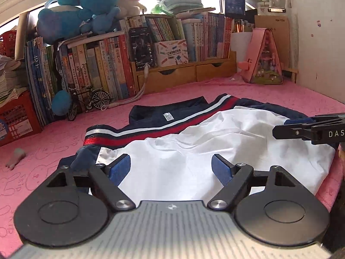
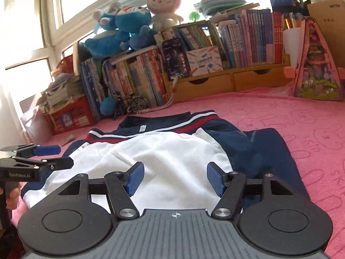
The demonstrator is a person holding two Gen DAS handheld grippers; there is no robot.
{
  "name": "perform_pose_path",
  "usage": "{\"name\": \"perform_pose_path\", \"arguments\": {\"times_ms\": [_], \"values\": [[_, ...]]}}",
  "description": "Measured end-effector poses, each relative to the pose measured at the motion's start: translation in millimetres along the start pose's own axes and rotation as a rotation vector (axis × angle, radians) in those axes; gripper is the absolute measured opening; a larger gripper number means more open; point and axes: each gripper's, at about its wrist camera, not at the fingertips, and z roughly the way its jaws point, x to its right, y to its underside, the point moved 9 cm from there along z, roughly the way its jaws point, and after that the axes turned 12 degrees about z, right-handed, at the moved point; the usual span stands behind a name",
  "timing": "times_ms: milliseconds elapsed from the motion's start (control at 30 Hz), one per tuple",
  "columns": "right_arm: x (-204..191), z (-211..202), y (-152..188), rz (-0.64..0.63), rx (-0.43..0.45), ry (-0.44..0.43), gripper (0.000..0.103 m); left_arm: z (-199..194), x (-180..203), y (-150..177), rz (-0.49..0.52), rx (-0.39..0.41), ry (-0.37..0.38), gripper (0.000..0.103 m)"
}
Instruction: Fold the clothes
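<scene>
Left gripper [image 1: 171, 166] jaws apart; right gripper [image 2: 175, 178] likewise.

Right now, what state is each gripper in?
Left gripper: open, holding nothing, above the white and navy jacket.
Right gripper: open, holding nothing.

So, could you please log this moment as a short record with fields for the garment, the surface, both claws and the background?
garment: navy and white jacket with red and white striped trim, lying spread out and rumpled
surface: pink cloth with bunny outlines
left claw: open, over the jacket's white panel, holding nothing
right claw: open, over the white panel, holding nothing
background: rows of books, blue plush toy, model bicycle
fold progress: none visible yet
</scene>
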Motion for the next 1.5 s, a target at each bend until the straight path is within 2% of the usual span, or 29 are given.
{"name": "perform_pose_path", "arguments": {"times_ms": [67, 167, 267, 300, 333, 400, 467, 500, 533, 633, 667, 733, 800, 833, 867, 900, 967, 1000, 1100, 1167, 1200, 1233, 1267, 1333, 1500], "values": [[-17.2, 16.2, -0.3, -0.031, -0.006, -0.01, 0.067, 4.1, -5.9, 1.8, -0.003, 0.002, -0.011, 0.077], [-42.9, 40.4, -0.8, -0.078, -0.015, -0.025, 0.067, 0.9, -27.9, 0.5, -0.103, 0.033, -0.019, 0.077], [-66.1, 63.2, -3.0, -0.117, -0.038, -0.05, 0.067, 11.5, -39.1, 0.9, -0.089, 0.004, -0.131, 0.076], [-71.7, 69.6, -5.4, -0.124, -0.058, -0.067, 0.067, 15.4, -42.3, 1.0, -0.078, -0.008, -0.173, 0.074], [-71.9, 76.5, -6.7, -0.139, -0.064, -0.044, 0.067, 21.3, -42.3, 2.7, -0.038, -0.027, -0.214, 0.068], [-66.7, 91.0, -7.6, -0.188, -0.074, 0.032, 0.067, 35.6, -38.0, 11.8, 0.052, -0.074, -0.259, 0.067], [-45.6, 100.7, -3.1, -0.255, -0.084, 0.157, 0.067, 47.7, -37.3, 23.7, 0.082, -0.123, -0.268, 0.067], [-31.2, 103.7, -0.5, -0.283, -0.087, 0.224, 0.067, 51.1, -39.9, 27.2, 0.063, -0.14, -0.25, 0.068], [-18.4, 102.9, 1.9, -0.286, -0.09, 0.251, 0.07, 52.7, -43.3, 28.8, 0.037, -0.148, -0.234, 0.069], [15.2, 87.3, 3.3, -0.25, -0.066, 0.282, 0.071, 56.0, -51.9, 34.6, -0.027, -0.167, -0.204, 0.076], [23.2, 82.9, 1.7, -0.25, -0.052, 0.319, 0.071, 56.4, -53.4, 36.1, -0.041, -0.17, -0.197, 0.077], [48.1, 72.2, -6.4, -0.217, -0.013, 0.419, 0.072, 56.5, -55.5, 38.3, -0.065, -0.173, -0.185, 0.079], [78.9, 61.8, -16.0, -0.069, 0.007, 0.464, 0.082, 56.7, -57.6, 40.4, -0.088, -0.175, -0.172, 0.082], [94.2, 56.0, -20.5, -0.008, 0.027, 0.529, 0.087, 56.7, -58.7, 41.5, -0.1, -0.176, -0.166, 0.082], [109.4, 49.7, -24.6, 0.049, 0.05, 0.602, 0.087, 56.6, -59.0, 42.1, -0.107, -0.176, -0.163, 0.083], [114.7, 44.1, -25.5, 0.084, 0.068, 0.632, 0.089, 56.7, -59.2, 42.3, -0.109, -0.177, -0.164, 0.083], [110.0, 32.3, -24.9, 0.109, 0.117, 0.664, 0.086, 56.8, -59.2, 42.3, -0.109, -0.18, -0.17, 0.085], [99.5, 25.8, -23.8, 0.099, 0.151, 0.67, 0.084, 56.8, -59.1, 42.3, -0.11, -0.181, -0.173, 0.085], [44.2, 4.1, -12.7, 0.061, 0.251, 0.552, 0.081, 56.6, -58.6, 42.4, -0.107, -0.185, -0.185, 0.087], [-7.5, -4.4, 8.8, 0.079, 0.247, 0.382, 0.065, 56.7, -58.1, 42.1, -0.098, -0.187, -0.194, 0.088], [-26.4, -4.6, 16.1, 0.074, 0.229, 0.346, 0.051, 56.6, -57.7, 41.9, -0.094, -0.187, -0.197, 0.088], [-45.5, -3.2, 28.8, 0.056, 0.209, 0.316, 0.043, 56.6, -57.4, 41.8, -0.089, -0.188, -0.201, 0.088], [-65.1, -1.7, 42.8, 0.036, 0.187, 0.284, 0.043, 56.6, -57.0, 41.5, -0.084, -0.188, -0.204, 0.088], [-90.2, 7.0, 67.2, -0.015, 0.14, 0.254, 0.043, 56.6, -56.2, 41.0, -0.075, -0.189, -0.211, 0.088], [-102.3, 20.4, 90.2, -0.051, 0.153, 0.291, 0.041, 57.1, -54.8, 39.9, -0.058, -0.191, -0.226, 0.09]]}}
